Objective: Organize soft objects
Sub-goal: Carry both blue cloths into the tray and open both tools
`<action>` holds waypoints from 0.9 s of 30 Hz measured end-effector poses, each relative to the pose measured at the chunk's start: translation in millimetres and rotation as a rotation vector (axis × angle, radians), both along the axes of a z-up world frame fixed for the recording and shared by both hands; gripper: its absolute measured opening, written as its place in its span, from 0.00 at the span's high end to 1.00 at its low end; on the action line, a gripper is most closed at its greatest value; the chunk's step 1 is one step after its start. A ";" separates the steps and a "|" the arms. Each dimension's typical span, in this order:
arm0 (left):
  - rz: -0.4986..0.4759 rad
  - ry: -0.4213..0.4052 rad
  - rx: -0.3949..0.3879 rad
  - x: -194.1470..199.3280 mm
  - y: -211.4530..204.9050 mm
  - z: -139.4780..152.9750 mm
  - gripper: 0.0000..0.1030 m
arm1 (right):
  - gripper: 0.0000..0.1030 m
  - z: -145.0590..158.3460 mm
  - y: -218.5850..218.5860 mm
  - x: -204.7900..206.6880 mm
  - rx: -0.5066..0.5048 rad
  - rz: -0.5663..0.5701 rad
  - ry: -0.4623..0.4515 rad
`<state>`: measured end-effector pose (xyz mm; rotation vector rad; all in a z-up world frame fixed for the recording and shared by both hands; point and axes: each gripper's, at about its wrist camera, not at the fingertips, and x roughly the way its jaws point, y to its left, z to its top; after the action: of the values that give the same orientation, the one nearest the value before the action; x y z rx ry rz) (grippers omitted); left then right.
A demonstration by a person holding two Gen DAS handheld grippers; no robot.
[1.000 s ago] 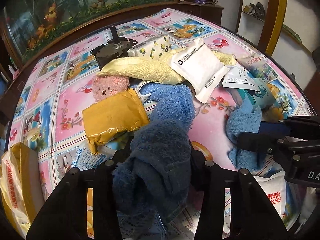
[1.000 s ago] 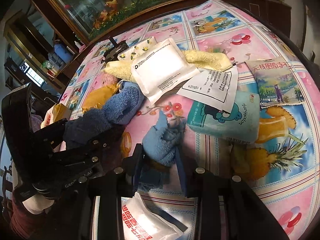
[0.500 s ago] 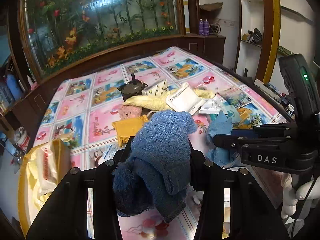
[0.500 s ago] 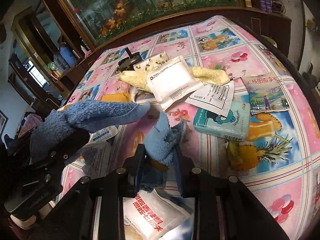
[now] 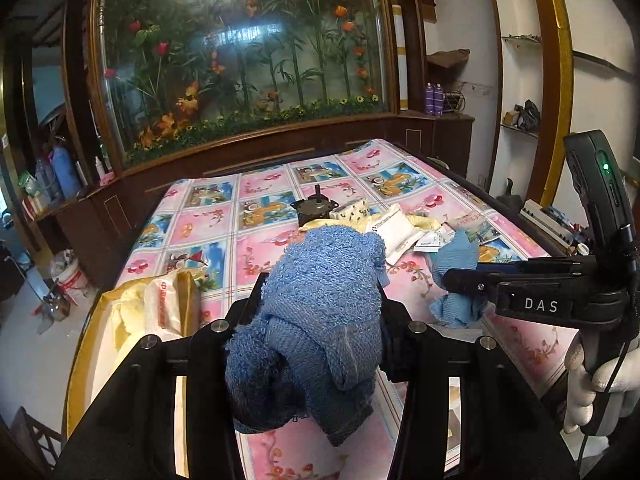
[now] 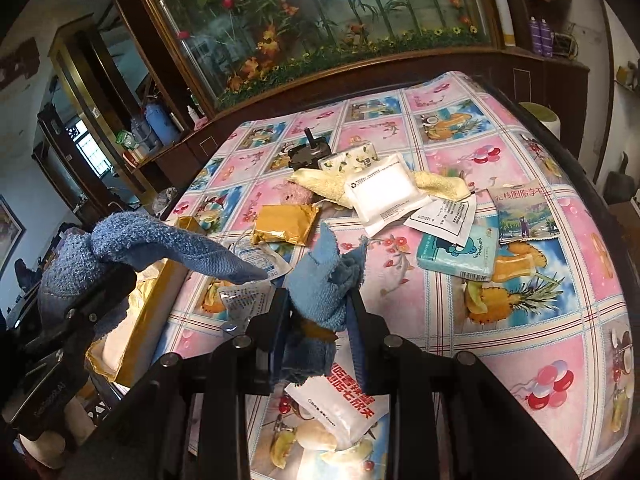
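My left gripper (image 5: pixel 324 292) is shut on a thick dark-blue terry towel (image 5: pixel 328 280), held up above the table's near left side. From the right wrist view the same towel (image 6: pixel 168 244) sticks out sideways from the left gripper (image 6: pixel 104 288). My right gripper (image 6: pixel 316 294) is shut on a smaller light-blue cloth (image 6: pixel 324 280), lifted off the patterned tablecloth (image 6: pixel 520 344). In the left wrist view that cloth (image 5: pixel 456 260) hangs from the right gripper (image 5: pixel 460 274), which a gloved hand (image 5: pixel 600 380) holds. A yellow towel (image 6: pixel 436 184) and a pink plush (image 6: pixel 296 194) lie in the pile further back.
On the table lie a white pouch (image 6: pixel 384 192), a yellow padded mailer (image 6: pixel 286 224), a teal tissue pack (image 6: pixel 460 256), a floral pack (image 6: pixel 352 160), paper packets and a black motor (image 6: pixel 310 152). A yellow bag (image 5: pixel 160 308) sits at the left edge. A dark wooden cabinet stands behind.
Both grippers have risen, each lifting its cloth off the table. The left one pulled back and tilted up, so the pile now looks smaller and farther away.
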<state>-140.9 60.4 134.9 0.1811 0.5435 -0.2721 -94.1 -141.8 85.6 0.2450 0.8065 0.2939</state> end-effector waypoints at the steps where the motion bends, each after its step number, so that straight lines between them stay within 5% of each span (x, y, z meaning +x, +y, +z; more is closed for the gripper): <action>1: 0.010 -0.005 -0.002 -1.6 4.3 1.5 0.56 | 0.73 2.3 2.6 -1.6 -0.002 0.005 -0.007; 27: 0.263 -0.054 -0.027 -16.4 120.1 6.5 0.56 | 0.73 25.7 124.7 1.1 -0.056 0.228 -0.045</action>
<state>-157.3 180.4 141.4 0.0894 0.5038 -0.0187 -93.0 -17.1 111.3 0.0927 0.7984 0.4886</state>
